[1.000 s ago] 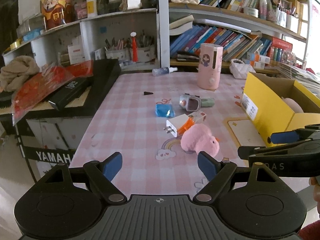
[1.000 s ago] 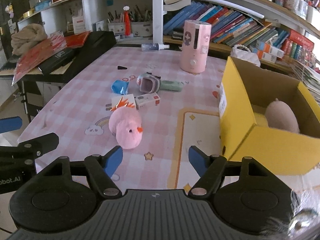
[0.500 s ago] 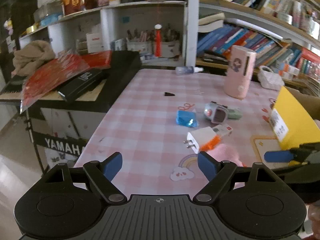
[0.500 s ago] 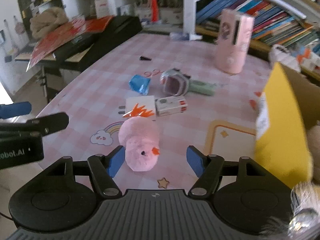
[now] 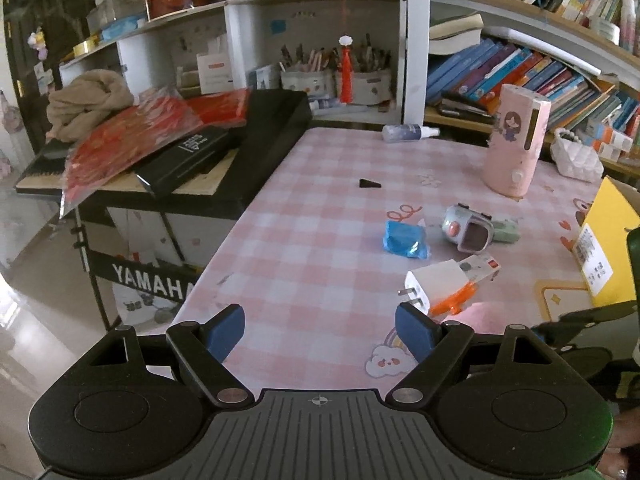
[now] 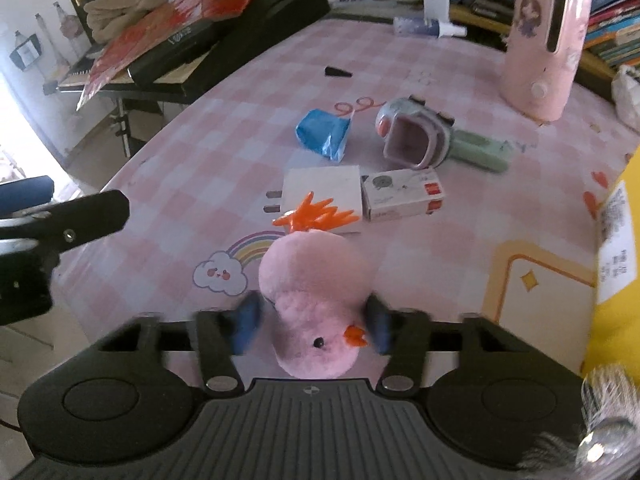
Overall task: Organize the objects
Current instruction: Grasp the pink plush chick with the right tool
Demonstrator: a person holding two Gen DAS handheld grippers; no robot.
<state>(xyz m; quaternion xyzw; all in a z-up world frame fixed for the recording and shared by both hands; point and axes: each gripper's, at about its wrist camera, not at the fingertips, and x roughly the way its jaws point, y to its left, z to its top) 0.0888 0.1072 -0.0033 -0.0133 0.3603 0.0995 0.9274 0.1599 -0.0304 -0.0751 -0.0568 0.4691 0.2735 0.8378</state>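
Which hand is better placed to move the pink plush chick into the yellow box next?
Right. The right gripper has just closed on the pink plush chick, with the yellow box at its side. The left gripper is open and empty.

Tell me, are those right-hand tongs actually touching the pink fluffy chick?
Touching. In the right wrist view the right tongs have just closed, both blue pads pressing the sides of the pink plush chick.

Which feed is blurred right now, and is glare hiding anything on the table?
Right wrist view: motion blur smears the fingers around the pink plush chick; the floor at far left is blown out white. Left wrist view: sharp, fisheye bends the shelves, and no glare on the table.
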